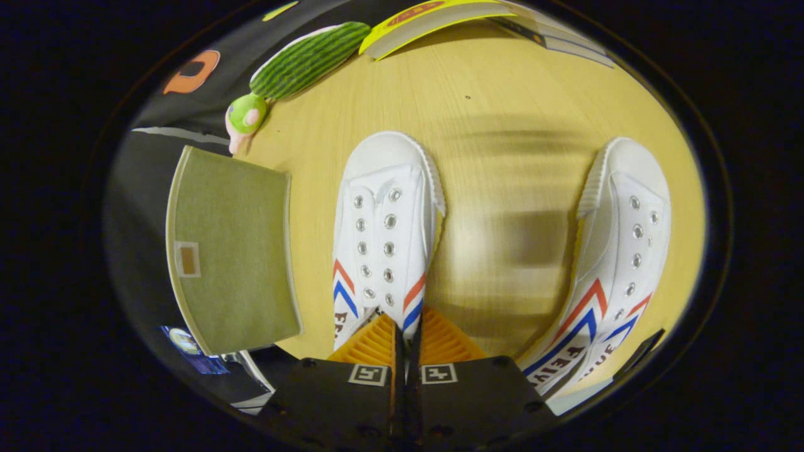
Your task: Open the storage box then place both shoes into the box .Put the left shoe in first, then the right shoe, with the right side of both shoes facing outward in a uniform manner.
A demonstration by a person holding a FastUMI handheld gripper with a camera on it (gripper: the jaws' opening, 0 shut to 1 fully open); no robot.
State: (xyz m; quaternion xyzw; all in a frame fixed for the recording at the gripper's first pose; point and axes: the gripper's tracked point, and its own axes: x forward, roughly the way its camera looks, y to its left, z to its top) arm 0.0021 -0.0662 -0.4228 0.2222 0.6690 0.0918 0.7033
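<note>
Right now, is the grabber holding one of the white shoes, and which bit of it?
Probably yes, though hard to be sure: the gripper has its fingers nearly together at the heel end of the nearer white shoe, seemingly pinching its rear collar. The other shoe lies untouched.

Inventory, by kind:

- White canvas shoes with red and blue chevron stripes: two. One shoe (384, 232) lies just ahead of the fingers; the other shoe (612, 263) lies well apart from it.
- Olive fabric storage box (229, 251), lid shut: one.
- Green plush toy (295, 69), ribbed body with a round head: one.
- Yellow card or booklet (433, 22): one.
- Grey flat item (559, 34) beside the yellow one: one, kind not clear.
- Wooden worktop (502, 100): one.
- Hand-held gripper (407, 333): one, with two fingers, drawn close together.
</note>
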